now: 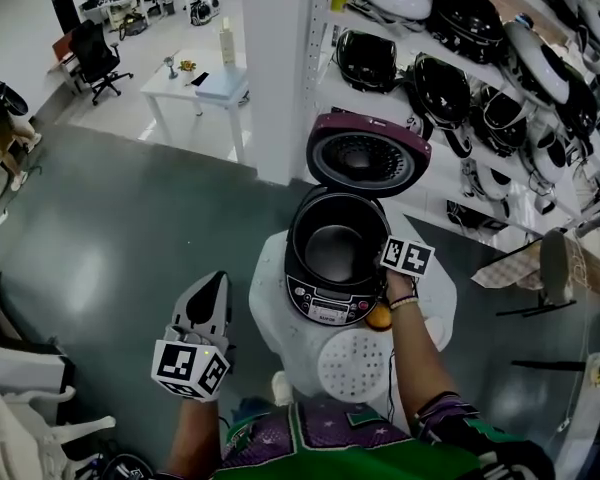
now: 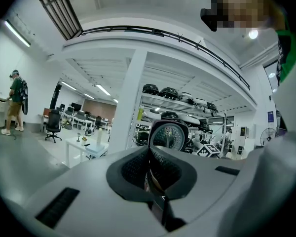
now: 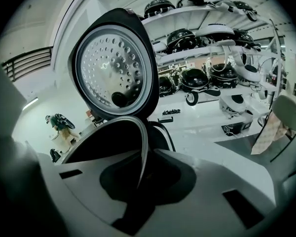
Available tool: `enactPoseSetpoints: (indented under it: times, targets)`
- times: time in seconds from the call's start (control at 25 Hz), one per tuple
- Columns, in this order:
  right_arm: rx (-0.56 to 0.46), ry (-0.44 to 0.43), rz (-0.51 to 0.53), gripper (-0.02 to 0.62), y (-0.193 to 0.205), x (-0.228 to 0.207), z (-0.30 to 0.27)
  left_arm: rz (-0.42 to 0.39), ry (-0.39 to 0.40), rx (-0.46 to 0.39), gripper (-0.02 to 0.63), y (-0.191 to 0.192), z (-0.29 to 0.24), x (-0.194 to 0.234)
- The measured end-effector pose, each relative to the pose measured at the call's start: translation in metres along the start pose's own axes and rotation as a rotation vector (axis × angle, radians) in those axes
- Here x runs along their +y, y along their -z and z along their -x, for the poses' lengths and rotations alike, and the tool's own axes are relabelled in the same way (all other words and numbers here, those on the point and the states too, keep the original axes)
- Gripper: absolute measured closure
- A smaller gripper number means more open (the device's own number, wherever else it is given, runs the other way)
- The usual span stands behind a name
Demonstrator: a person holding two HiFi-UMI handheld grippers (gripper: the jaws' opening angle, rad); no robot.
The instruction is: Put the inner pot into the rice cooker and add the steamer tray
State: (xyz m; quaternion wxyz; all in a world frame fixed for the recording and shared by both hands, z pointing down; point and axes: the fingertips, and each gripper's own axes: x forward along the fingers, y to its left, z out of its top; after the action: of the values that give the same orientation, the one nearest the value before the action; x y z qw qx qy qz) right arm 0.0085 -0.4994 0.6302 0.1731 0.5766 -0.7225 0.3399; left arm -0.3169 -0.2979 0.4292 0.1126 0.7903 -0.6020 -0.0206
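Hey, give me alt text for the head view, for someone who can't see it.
Seen from above, the right gripper pinches the rim of the pot sitting in an open rice cooker on a white table. A round perforated steamer tray lies on the table, nearer the person; the left gripper is shut and empty, off to the left.

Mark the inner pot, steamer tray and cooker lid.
inner pot (image 1: 332, 253), head view, on its dark inside floor.
steamer tray (image 1: 352, 365), head view, middle of the perforated disc.
cooker lid (image 1: 368, 155), head view, inner plate.
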Motion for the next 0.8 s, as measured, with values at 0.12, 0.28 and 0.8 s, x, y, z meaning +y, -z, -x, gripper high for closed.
enactPoseSetpoints:
  times: [0.12, 0.28, 0.8]
  targets:
    - [-0.003, 0.019, 0.016, 0.54, 0.002, 0.0, -0.003, 0.0, -0.001, 0.005, 0.584, 0.001, 0.001, 0.001]
    - [-0.004, 0.031, 0.034, 0.529, 0.004, 0.002, -0.002, -0.001, 0.0, 0.004, 0.584, 0.002, 0.005, 0.001]
    - [-0.071, 0.068, 0.012, 0.534, 0.007, -0.013, 0.043, -0.006, 0.06, -0.028, 0.584, -0.001, 0.023, -0.008]
